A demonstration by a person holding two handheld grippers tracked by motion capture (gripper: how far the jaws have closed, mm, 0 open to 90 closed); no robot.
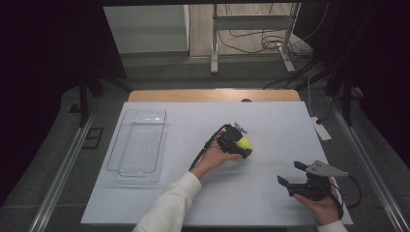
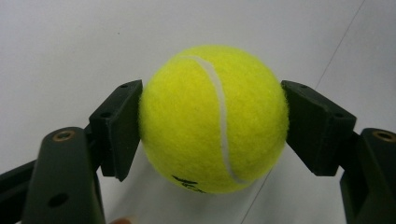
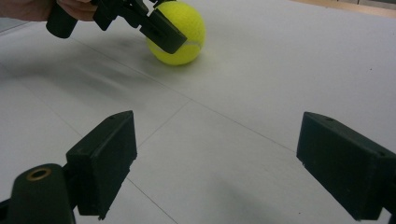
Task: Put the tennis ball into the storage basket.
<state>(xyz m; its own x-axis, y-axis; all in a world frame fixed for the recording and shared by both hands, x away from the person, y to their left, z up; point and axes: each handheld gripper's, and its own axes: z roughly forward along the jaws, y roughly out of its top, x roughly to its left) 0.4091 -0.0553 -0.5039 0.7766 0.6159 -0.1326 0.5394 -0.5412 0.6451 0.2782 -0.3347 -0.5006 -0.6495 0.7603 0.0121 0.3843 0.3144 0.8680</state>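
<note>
Between the jaws of my left gripper [image 2: 212, 126] sits the tennis ball [image 2: 214, 119], and both black pads press its felt at the widest part, one on each flank, with the white seam running down the face that looks back at me; so this tool is clamped on the ball. The ball rests on the white sheet [image 2: 70, 42] that covers the table, so I judge the step in hand to be the grasp itself, made but with the lift not yet begun. My right gripper [image 3: 215, 163] is off to the side, nearer my body, its jaws spread wide with nothing between them, only bare sheet; looking along it I see the ball ahead and to the left, well apart, with my other tool closed on it. In the high view the ball is at the tip of my left gripper, in the middle of the table. Farther off, beyond and to the left of my left hand [image 1: 215, 155], lies a clear plastic tray [image 1: 138, 166], with nothing in it that I can make out. The next move, as I judge it, is to raise the ball straight off the sheet, keeping the squeeze even so that the round felt does not roll out of the flat pads, and carry it leftward to the tray, if that is where it goes.
</note>
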